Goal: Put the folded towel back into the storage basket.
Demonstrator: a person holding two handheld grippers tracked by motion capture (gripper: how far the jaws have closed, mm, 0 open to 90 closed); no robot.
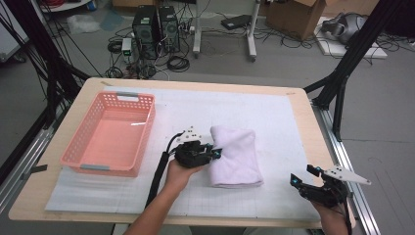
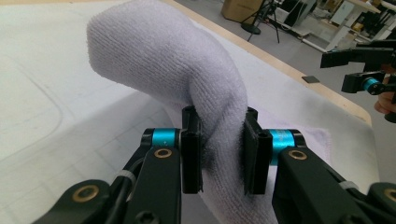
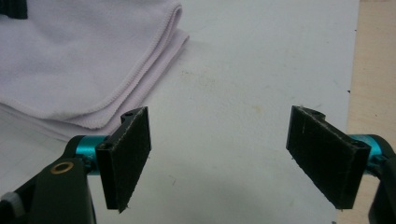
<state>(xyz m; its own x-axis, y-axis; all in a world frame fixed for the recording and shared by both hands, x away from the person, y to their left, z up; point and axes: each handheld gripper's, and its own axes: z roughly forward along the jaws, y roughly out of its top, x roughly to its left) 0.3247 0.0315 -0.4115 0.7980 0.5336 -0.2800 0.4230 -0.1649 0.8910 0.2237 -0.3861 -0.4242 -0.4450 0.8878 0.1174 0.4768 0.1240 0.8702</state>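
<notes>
Pinching a bunched ridge of the folded white towel [image 2: 177, 70], the left gripper [image 2: 219, 154] risks unfolding it on lifting, while the right gripper [image 3: 219, 158] waits wide open and empty at the table's near right.

Black grippers, cyan collars, brass screws, grey three-cornered plates.

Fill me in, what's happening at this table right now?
A person is working a folded white terry towel on the white mat with two handheld grippers. The left gripper has its jaws shut on a raised fold of the towel at its left edge. The right gripper hangs open over bare mat near the table's right edge, holding nothing. An empty pink plastic basket sits to the towel's left.
</notes>
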